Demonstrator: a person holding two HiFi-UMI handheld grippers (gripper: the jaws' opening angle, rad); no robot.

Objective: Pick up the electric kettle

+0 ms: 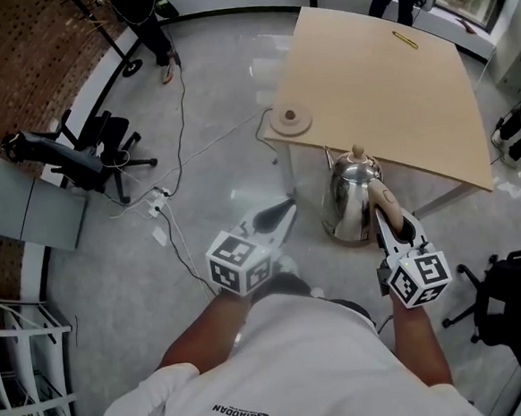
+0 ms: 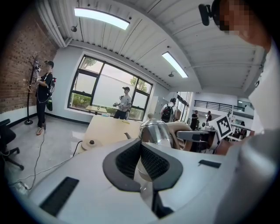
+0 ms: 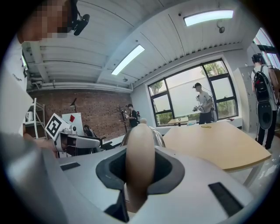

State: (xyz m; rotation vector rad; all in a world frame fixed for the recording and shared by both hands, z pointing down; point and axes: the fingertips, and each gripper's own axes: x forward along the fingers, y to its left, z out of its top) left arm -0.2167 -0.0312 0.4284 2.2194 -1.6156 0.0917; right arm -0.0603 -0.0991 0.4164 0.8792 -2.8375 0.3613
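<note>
Closest up is the person's white shirt [image 1: 300, 370], with both grippers poking out past it. The right gripper [image 1: 387, 215] has its fingers clamped on the tan handle [image 3: 140, 153] of the electric kettle [image 1: 348, 203], so they're closed only as far as the handle lets them. The shiny kettle hangs in the air over the floor [image 1: 207, 99], just off the near edge of the table [image 1: 377, 95] and well apart from the round base [image 1: 289, 119] on the table's corner. The left gripper [image 1: 279, 215] sits off to the kettle's left, fingers pinched together on nothing.
</note>
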